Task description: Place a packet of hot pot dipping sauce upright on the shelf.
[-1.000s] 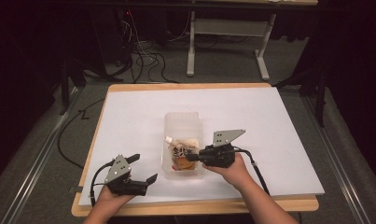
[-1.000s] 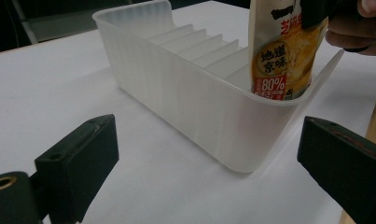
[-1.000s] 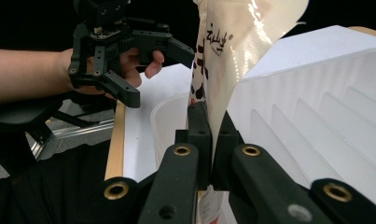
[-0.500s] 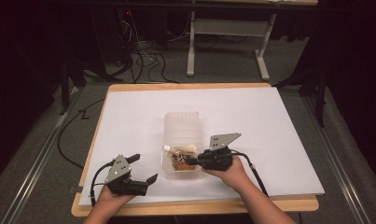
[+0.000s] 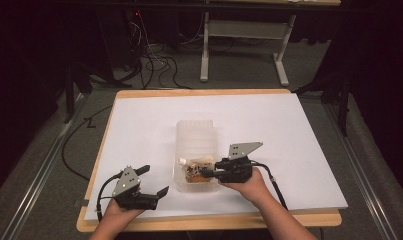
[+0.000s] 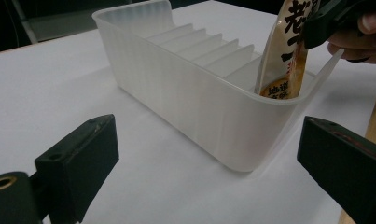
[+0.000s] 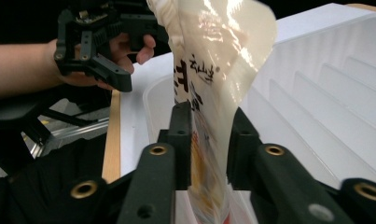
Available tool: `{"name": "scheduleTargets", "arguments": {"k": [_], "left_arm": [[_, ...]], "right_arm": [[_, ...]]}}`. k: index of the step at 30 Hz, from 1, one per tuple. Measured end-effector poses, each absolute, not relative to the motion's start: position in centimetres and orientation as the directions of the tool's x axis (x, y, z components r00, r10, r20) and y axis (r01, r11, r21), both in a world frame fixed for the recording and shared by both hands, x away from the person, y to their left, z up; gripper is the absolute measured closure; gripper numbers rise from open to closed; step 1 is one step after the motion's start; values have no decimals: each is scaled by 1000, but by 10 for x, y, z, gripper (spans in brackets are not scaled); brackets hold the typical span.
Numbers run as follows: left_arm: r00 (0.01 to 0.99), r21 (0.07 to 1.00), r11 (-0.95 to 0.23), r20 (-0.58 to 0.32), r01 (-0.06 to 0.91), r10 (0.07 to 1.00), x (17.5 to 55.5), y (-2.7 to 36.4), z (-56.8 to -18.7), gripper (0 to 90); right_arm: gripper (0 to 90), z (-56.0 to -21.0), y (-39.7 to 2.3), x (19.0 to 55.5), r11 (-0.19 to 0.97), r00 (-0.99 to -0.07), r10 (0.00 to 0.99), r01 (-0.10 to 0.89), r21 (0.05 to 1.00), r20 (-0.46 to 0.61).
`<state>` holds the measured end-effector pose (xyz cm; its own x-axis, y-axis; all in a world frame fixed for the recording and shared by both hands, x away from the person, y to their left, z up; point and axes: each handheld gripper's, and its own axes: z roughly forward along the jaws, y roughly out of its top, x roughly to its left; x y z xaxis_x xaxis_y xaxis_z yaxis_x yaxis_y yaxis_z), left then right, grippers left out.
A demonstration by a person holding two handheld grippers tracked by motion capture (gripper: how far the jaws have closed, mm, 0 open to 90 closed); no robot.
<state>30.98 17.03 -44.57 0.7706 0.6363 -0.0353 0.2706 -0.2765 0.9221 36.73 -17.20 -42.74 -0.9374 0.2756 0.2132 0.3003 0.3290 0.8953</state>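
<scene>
The snack packet [image 7: 209, 93], a glossy pouch printed with dark characters, stands on edge in the nearest slot of the clear slotted bin [image 5: 195, 137], at the end of the bin closest to the person. It appears to be in place or nearly so; what seems left is for the right gripper [image 5: 209, 172] to let go fully and draw back, and the other slots behind it are bare, so any further filling is not yet done. The right jaws have just been opening, with the packet between them: in the right gripper view they stand a little apart on either side of the pouch, close against it, and I cannot tell whether the pads press on it. The left gripper [image 5: 156, 181] rests near the front-left edge of the table [image 5: 299, 130], well apart from the bin, jaws wide open and holding nothing. The high view gives the layout: bin at the middle of the white table, one hand on each side. The left gripper view adds the bin's ribbed dividers and the packet leaning slightly, its lower edge down inside the wall. The right gripper view shows the crumpled top of the pouch.
</scene>
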Motion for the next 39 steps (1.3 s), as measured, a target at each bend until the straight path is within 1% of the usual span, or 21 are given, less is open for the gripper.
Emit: {"name": "scheduleTargets", "arguments": {"k": [6, 11, 14, 15, 18, 19, 23, 30, 34, 39], "left_arm": [[771, 921, -279, -35, 272, 636, 310, 170, -446, 60], [770, 922, -277, -36, 272, 637, 310, 170, -446, 60], [770, 922, -277, -36, 272, 637, 310, 170, -446, 60], [770, 922, -277, -36, 272, 637, 310, 170, -446, 60], [770, 922, -277, -35, 271, 636, 310, 170, -446, 60], [770, 922, -277, -35, 271, 637, 310, 170, -446, 60], [770, 921, -277, -36, 272, 637, 310, 170, -446, 60], [768, 921, -278, -34, 272, 639, 310, 170, -446, 60], [768, 921, -278, -34, 272, 639, 310, 170, -446, 60], [766, 922, -276, -35, 273, 642, 310, 170, -446, 61]], "right_arm": [[636, -423, -173, 364, 316, -934, 292, 300, 900, 208], [513, -422, -174, 362, 308, -932, 303, 292, 906, 198], [464, -420, -174, 360, 298, -933, 305, 285, 911, 192], [430, -419, -175, 360, 295, -932, 309, 284, 912, 190], [386, -418, -175, 357, 287, -930, 321, 276, 917, 180], [347, -417, -175, 356, 286, -929, 328, 272, 919, 172], [259, -416, -178, 354, 284, -915, 366, 282, 916, 168], [258, -416, -203, 347, 263, -886, 438, 290, 920, 154], [256, -416, -226, 341, 235, -851, 508, 284, 930, 131], [220, -418, -256, 332, 230, -795, 601, 268, 936, 81]]}}
